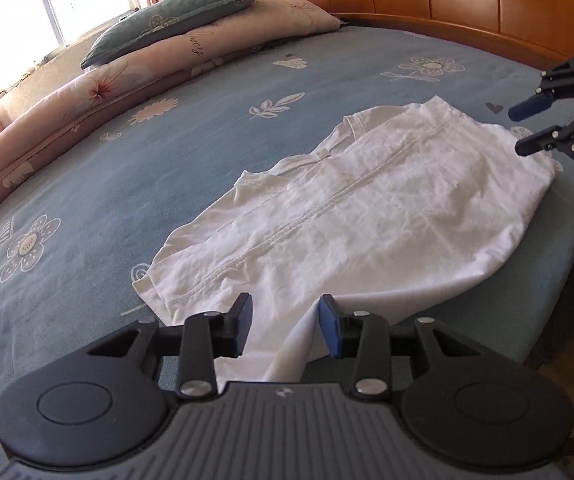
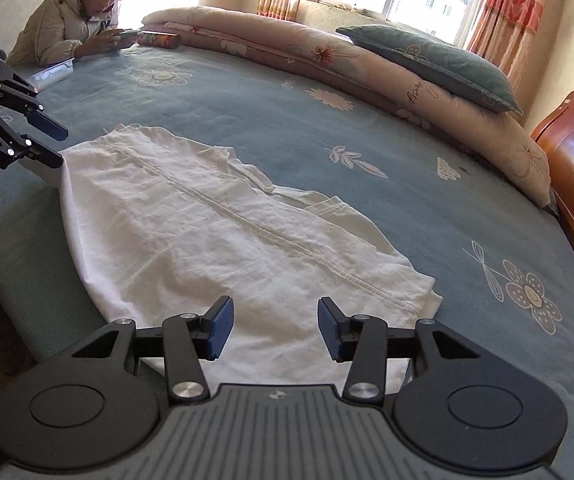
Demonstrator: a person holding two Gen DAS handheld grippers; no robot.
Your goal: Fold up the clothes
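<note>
White cloth of the shirt (image 1: 327,216) lies just ahead of the left claw (image 1: 286,328), whose blue pads stand apart; a fold of the hem rises between them, touching the right pad, not pinched. The right claw (image 2: 273,330) is likewise spread over the shirt's other end, nothing between its pads. The shirt stretches flat from one claw to the other along the near edge of the blue sheet (image 1: 127,184). Beyond it lie a rolled quilt (image 2: 367,64) and a pillow (image 2: 431,60). Far left of the right claw a person (image 2: 75,20) leans on the bed.
</note>
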